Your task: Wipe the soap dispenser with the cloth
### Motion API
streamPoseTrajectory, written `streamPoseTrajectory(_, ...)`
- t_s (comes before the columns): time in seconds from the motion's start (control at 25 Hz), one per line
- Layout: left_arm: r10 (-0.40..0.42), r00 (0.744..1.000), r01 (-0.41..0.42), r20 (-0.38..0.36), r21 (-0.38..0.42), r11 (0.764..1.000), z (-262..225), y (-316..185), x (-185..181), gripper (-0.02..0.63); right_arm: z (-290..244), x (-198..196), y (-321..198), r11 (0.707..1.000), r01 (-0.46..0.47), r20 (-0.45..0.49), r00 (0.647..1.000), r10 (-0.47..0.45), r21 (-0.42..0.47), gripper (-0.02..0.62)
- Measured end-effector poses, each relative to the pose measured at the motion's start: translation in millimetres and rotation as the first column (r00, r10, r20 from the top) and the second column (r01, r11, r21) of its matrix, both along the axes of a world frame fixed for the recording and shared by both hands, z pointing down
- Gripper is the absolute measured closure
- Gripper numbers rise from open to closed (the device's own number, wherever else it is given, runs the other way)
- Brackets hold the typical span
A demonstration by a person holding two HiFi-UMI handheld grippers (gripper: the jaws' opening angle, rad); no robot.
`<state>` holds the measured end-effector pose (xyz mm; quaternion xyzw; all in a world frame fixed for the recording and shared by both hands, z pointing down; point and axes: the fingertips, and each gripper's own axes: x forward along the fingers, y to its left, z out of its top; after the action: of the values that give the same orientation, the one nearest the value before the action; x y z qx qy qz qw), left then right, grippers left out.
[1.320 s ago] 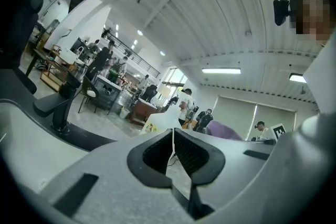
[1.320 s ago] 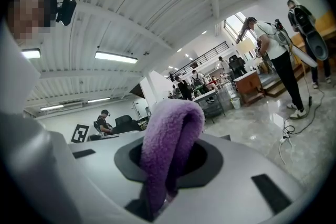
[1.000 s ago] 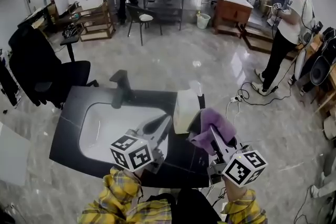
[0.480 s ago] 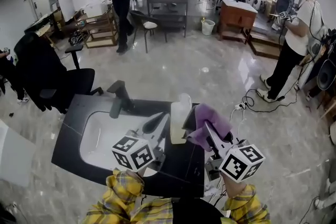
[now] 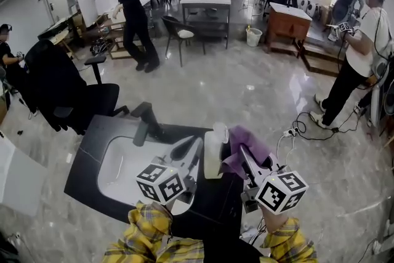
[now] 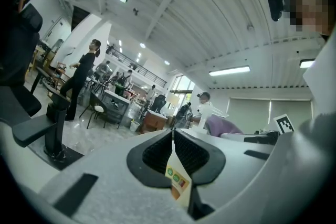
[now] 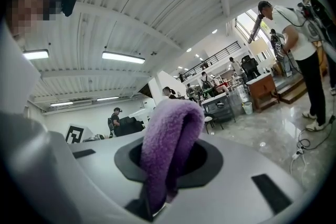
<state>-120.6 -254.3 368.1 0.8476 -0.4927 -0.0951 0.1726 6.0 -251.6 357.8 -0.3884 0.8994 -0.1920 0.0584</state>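
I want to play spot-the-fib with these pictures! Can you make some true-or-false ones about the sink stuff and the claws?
1. The cloth is purple. True.
2. The left claw holds the cloth. False: the right claw is pinching it.
3. The dispenser is white. True.
4. The left claw is wide open. False: it is shut tight.
5. The basin is black. False: the basin is white, and the counter around it is black.
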Motion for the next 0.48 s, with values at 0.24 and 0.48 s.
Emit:
streamPoseTrajectory(0.24,0.004,1.000,-0.004,0.009,-0.033,0.999,8.0,-7.0,7.6,0.591,2.8,3.0,-7.8,1.000,-0.005,-0.018,1.000,0.005,0.008,0.520)
streamPoseTrajectory(0.48,0.012,1.000,-0.011,0.008,-0.047,0.999,13.7,-6.3,14.4,0.591,15.5,5.7,-9.9,1.000,-0.011,-0.034,0.999,0.011,-0.010,0.520)
